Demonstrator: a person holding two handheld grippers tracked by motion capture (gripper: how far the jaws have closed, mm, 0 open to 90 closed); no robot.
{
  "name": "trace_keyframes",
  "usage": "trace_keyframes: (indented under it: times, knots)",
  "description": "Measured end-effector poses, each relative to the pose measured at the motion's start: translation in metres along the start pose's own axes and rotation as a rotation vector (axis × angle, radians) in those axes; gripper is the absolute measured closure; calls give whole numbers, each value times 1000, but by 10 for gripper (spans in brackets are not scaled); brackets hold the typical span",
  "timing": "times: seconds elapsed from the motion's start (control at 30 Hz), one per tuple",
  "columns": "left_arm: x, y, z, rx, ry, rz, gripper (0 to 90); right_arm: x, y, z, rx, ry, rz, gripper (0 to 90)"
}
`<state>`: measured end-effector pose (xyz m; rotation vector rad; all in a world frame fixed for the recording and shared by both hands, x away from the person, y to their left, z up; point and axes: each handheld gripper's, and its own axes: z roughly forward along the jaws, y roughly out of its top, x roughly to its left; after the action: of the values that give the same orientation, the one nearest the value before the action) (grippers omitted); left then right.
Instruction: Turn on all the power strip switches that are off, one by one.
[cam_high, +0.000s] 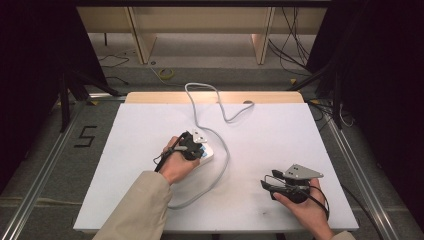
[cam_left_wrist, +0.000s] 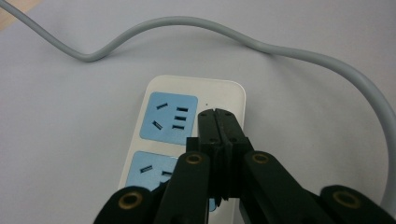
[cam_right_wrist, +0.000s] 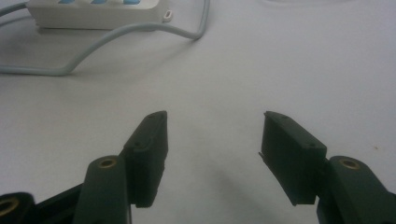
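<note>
A white power strip (cam_left_wrist: 219, 95) with blue socket faces lies mid-table, and its grey cable (cam_left_wrist: 299, 51) loops round it on the white board. My left gripper (cam_left_wrist: 216, 113) hovers right over the strip (cam_high: 207, 156), jaws shut together with nothing between them, tips near the strip's right edge beside the upper socket (cam_left_wrist: 169, 117). My right gripper (cam_right_wrist: 212, 130) rests low over the bare board at the front right (cam_high: 267, 186), jaws wide open and empty. From there the strip (cam_right_wrist: 93, 14) and cable (cam_right_wrist: 116, 35) lie farther off at the upper left.
The grey cable (cam_high: 220, 112) runs from the strip to the table's far edge and also curves toward the front (cam_high: 200, 197). A white board (cam_high: 280, 135) covers the table. Floor cables and wooden furniture legs lie beyond the far edge.
</note>
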<state>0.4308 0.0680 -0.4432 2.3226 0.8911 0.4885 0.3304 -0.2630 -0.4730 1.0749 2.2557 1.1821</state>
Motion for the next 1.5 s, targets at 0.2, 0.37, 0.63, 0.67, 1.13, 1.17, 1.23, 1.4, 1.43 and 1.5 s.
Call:
trace_keyframes:
  times: [0.2,0.37,0.63,0.67,1.13,1.17,1.23,1.4,1.43,1.5]
  knots:
    - [-1,3,3,2,0,-1,896,0,0,0,-1,0,-2,419]
    - [-2,8,7,6,-2,11,897,0,0,0,0,1,2,419]
    - [-4,10,12,20,-11,20,897,-1,0,0,-1,2,0,419]
    - [-4,10,12,20,-11,22,897,-1,0,0,-3,1,3,419]
    - [0,10,12,20,-5,-1,897,-1,0,1,1,3,1,419]
    - [1,10,12,21,-7,3,897,-1,0,1,1,2,0,419]
    - [0,11,13,19,-7,-1,897,-1,0,1,1,3,0,419]
    - [0,14,14,32,-7,18,896,0,0,1,1,4,-1,419]
    - [0,14,15,32,-8,21,897,0,0,1,2,4,-1,419]
    - [-2,14,17,33,-10,13,896,-1,0,1,2,3,0,419]
